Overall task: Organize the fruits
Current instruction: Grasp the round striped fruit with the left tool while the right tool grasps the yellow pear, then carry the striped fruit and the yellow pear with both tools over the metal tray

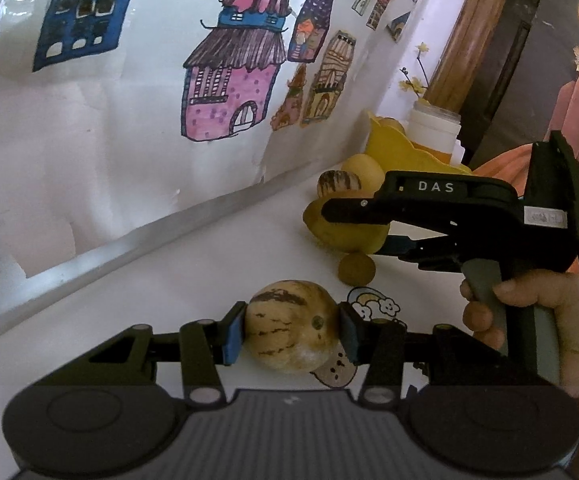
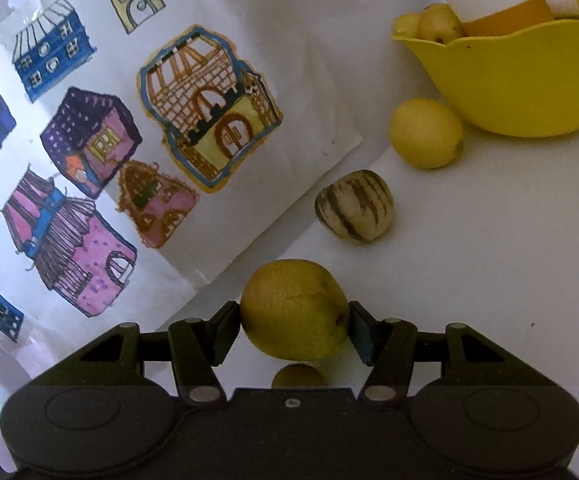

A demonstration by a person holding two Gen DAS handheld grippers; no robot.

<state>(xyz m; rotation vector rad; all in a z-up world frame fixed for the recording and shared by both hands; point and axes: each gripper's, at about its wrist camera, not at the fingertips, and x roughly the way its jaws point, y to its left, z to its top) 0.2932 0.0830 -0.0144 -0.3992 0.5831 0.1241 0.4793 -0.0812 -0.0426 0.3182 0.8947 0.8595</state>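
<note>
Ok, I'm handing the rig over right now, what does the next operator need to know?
Left gripper: shut on a striped melon-like fruit, low over the white table.
Right gripper: shut on a yellow pear-like fruit.
Yellow bowl: at the back, already holding a few yellow fruits and a white-and-orange container.
Loose on the table: a lemon beside the bowl, a second striped fruit, a small brown round fruit.
Left: both held fruits and the three loose ones, presumably into the bowl.

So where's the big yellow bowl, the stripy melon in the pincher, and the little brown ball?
Big yellow plastic bowl [image 2: 529,92], right wrist view, on its front wall.
Striped cream melon [image 1: 291,326], left wrist view, on its middle.
Little round brown fruit [image 1: 356,269], left wrist view, on its middle.
</note>
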